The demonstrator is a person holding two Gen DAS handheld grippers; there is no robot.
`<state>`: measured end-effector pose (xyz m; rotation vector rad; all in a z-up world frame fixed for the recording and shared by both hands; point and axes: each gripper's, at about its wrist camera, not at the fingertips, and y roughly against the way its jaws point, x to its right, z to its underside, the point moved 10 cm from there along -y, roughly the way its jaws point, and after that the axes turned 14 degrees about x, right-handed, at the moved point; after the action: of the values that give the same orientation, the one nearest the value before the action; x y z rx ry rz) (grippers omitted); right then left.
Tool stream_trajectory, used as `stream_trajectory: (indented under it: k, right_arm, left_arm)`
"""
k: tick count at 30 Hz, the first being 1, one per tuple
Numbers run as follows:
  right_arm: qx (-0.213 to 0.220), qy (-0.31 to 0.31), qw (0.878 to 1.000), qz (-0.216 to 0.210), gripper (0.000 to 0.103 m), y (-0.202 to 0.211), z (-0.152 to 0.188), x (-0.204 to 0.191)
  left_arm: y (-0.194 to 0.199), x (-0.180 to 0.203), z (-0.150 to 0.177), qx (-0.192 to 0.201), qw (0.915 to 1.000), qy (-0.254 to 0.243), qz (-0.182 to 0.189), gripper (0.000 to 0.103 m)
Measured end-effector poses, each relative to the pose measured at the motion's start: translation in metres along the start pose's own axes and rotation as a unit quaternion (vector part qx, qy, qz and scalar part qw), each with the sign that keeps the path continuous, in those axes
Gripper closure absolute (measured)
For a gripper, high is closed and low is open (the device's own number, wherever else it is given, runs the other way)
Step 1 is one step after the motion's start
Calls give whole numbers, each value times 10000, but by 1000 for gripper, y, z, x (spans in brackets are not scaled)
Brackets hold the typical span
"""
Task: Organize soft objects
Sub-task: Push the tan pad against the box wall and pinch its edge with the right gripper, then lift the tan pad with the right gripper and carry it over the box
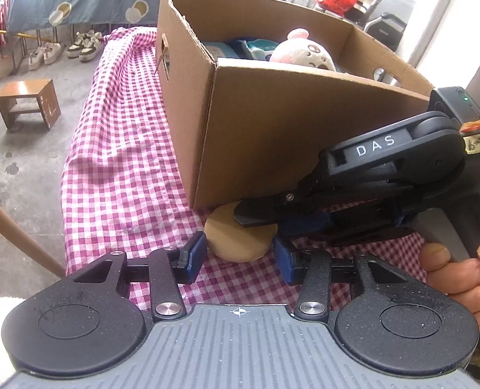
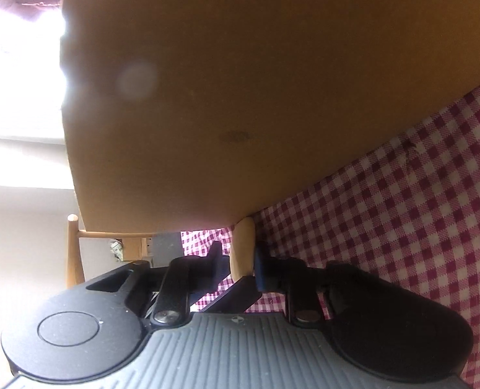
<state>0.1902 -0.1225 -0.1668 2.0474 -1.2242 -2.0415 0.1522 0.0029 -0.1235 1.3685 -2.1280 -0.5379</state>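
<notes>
The cardboard box (image 1: 272,123) looked matt brown, its cut rim showing corrugation. The checked cloth (image 1: 126,162) under it was woven and slightly wrinkled. At six o'clock of the box corner, the tan round pad (image 1: 236,243) seemed soft, matt and smooth. The left gripper (image 1: 240,256) had grainy matt black plastic arms, shiny metal rivets and a ribbed grey body. At nine o'clock, the stool (image 1: 29,100) was of wood.

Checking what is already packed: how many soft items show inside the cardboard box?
3 show above the cardboard box wall: a pink plush toy near the middle, a teal-and-white packet left of it, a pale blue packet further left. More may lie hidden lower down.
</notes>
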Motion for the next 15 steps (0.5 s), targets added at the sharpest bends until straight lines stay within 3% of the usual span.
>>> stream_trajectory:
  k: [7,15]
  right_arm:
    - [37,172,9998,-86,95,15,0,-9]
    - [-19,402,9991,-164,95,29,15,-21]
  left_arm:
    - [0,2,1,-46,10000,-18,25,57]
    - [18,14,1,32,9999,-40,86,57]
